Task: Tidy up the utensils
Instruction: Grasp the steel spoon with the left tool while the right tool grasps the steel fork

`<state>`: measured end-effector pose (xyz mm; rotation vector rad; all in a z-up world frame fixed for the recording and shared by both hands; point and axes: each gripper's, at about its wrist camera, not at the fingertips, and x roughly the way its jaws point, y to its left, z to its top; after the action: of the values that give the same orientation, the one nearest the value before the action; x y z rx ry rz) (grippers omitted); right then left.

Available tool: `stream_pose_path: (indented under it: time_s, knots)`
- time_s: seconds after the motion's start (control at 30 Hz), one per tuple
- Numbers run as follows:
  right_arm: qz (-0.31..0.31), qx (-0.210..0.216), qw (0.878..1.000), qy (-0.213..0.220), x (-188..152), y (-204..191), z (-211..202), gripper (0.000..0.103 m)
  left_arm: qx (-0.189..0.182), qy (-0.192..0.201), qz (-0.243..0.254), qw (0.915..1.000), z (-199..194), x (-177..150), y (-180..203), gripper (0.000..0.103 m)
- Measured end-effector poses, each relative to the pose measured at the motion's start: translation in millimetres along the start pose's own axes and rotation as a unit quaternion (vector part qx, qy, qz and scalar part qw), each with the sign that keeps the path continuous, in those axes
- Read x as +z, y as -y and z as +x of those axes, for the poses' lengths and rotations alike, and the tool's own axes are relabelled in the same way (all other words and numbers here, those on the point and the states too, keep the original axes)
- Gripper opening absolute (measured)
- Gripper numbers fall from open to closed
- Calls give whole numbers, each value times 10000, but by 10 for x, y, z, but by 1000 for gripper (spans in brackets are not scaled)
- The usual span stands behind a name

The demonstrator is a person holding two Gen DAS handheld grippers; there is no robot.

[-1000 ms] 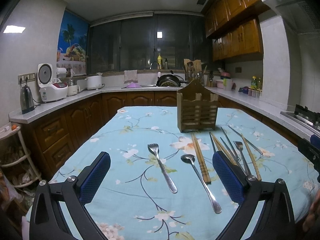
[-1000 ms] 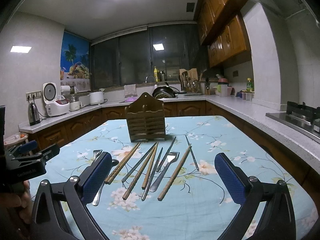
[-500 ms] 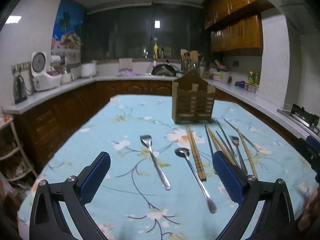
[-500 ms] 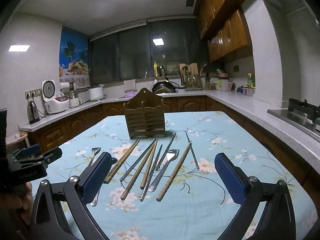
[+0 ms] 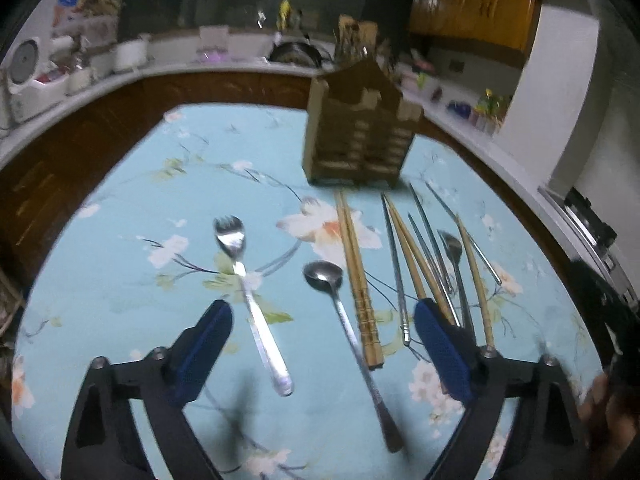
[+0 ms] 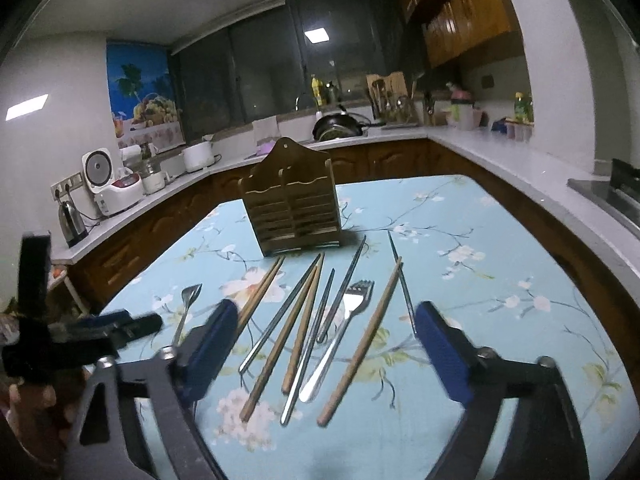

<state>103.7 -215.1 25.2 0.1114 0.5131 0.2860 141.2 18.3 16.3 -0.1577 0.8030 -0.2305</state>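
A wooden utensil holder (image 5: 360,136) stands upright on the floral blue tablecloth (image 5: 128,272); it also shows in the right wrist view (image 6: 294,210). In front of it lie a steel fork (image 5: 250,300), a steel spoon (image 5: 344,332), a pair of wooden chopsticks (image 5: 358,276) and several more wooden and metal chopsticks (image 6: 304,320) with a second fork (image 6: 344,328). My left gripper (image 5: 324,344) is open and empty, low over the fork and spoon handles. My right gripper (image 6: 324,344) is open and empty above the chopstick pile.
Brown cabinets with a white countertop (image 6: 500,148) wrap around the table. A rice cooker (image 6: 112,188) and a kettle (image 6: 74,220) stand at the left, a wok (image 6: 338,126) at the back, a stove (image 6: 616,196) at the right.
My left gripper has tilted down and moved closer to the table, over the fork and spoon. My right gripper has shifted slightly forward and lower toward the chopsticks.
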Motion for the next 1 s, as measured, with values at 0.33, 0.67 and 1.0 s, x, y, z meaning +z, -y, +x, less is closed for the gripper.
stream_pose_path:
  time_s: [0.33, 0.67, 1.0]
  knots:
    - [368, 358, 9884, -1431, 60, 136, 898, 40, -360, -873, -67, 9955, 587, 324, -65, 51]
    - [566, 151, 9739, -2195, -27, 319, 1368, 32, -536, -1061, -119, 9928, 937, 404, -85, 32]
    - [663, 283, 9732, -2183, -1, 402, 1477, 3, -871, -1015, -170, 9909, 1097, 435, -112, 3]
